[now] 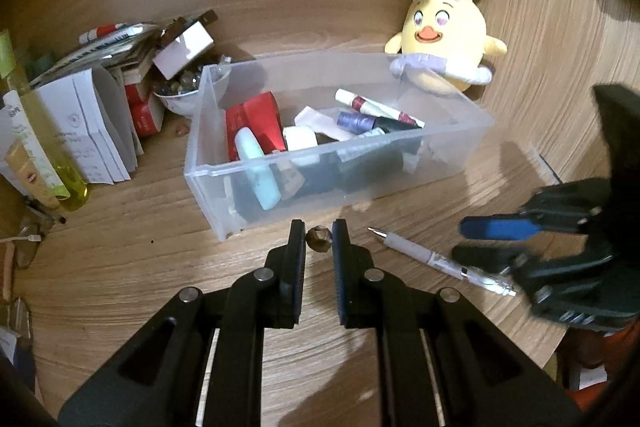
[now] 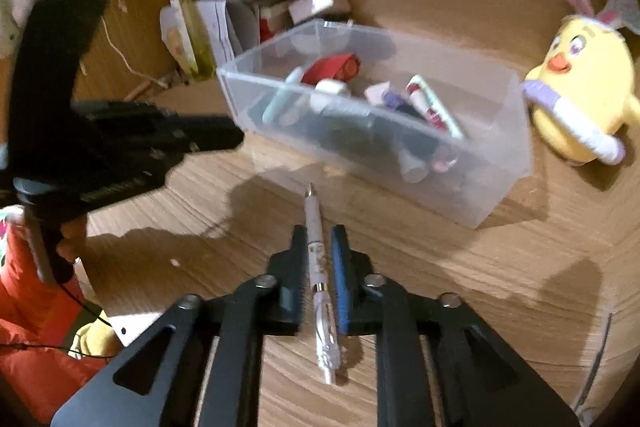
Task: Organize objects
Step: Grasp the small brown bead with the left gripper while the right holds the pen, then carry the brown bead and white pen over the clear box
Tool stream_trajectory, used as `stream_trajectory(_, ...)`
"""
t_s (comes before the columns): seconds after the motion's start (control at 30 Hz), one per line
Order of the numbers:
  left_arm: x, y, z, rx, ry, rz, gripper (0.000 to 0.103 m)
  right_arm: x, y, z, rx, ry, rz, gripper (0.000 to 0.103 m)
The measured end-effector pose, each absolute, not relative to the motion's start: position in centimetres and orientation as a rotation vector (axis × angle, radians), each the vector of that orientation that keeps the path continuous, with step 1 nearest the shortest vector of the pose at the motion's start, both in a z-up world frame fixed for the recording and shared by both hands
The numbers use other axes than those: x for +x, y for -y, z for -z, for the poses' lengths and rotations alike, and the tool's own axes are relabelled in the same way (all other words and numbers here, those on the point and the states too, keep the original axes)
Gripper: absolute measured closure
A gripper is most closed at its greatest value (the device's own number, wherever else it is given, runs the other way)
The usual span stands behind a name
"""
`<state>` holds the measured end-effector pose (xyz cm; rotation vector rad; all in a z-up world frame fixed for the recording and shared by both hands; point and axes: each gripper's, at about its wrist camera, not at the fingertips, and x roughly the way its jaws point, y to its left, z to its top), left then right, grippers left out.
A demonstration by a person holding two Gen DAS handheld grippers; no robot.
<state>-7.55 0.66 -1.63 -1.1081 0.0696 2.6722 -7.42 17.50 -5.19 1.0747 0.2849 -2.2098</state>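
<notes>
Two views. Left wrist: left claw (image 1: pixel 319 241) clamped on a small brown nut (image 1: pixel 319 238), lifted just short of the clear bin (image 1: pixel 208 171), angled down.
Right wrist: right claw (image 2: pixel 319 251) straddles the white pen (image 2: pixel 318 267), pads apart, not gripping; the pen's long axis runs along the fingers, tip toward the bin, flat on the bench (image 2: pixel 460 287).

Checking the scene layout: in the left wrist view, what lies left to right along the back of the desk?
Yellow bottle → folded white papers → bowl of beads → clear plastic bin → yellow chick plush.
</notes>
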Motion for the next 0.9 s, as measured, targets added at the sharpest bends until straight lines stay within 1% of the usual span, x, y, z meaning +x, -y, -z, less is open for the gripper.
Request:
stream_trajectory(0.17,-7.3,-0.1,1.0,-1.081,-0.042,-2.689,0.091,-8.3,-16.2,7.3,1.132,-0.332,2.178,0.078)
stream_trajectory(0.23,-7.3,0.1,0.7,-1.068,-0.031,-2.695,0.091,-8.3,-15.9,7.7,1.126,-0.357,2.188,0.079)
stream_trajectory(0.27,-7.3,0.2,0.5,-1.058,-0.02,-2.698,0.091,-8.2,-15.8,7.7,1.124,-0.368,2.194,0.083)
stream_trajectory(0.3,-7.3,0.3,0.4,-1.053,-0.012,-2.699,0.091,-8.1,-15.7,7.7,1.113,-0.387,2.205,0.092)
stream_trajectory(0.33,-7.3,0.4,0.3,-1.047,0.001,-2.698,0.091,-7.9,-15.6,7.7,1.108,-0.395,2.202,0.093)
stream_trajectory(0.5,-7.2,0.5,-0.4,-1.019,0.018,-2.706,0.091,-7.3,-16.0,6.8,1.071,-0.348,2.202,0.093)
stream_trajectory(0.73,-7.3,0.9,-1.7,-0.962,0.046,-2.729,0.091,-7.2,-17.6,3.0,0.96,-0.223,2.267,0.093)
stream_trajectory(0.9,-7.7,0.9,-2.7,-0.921,0.071,-2.734,0.091,-7.8,-18.2,0.4,0.875,-0.178,2.318,0.093)
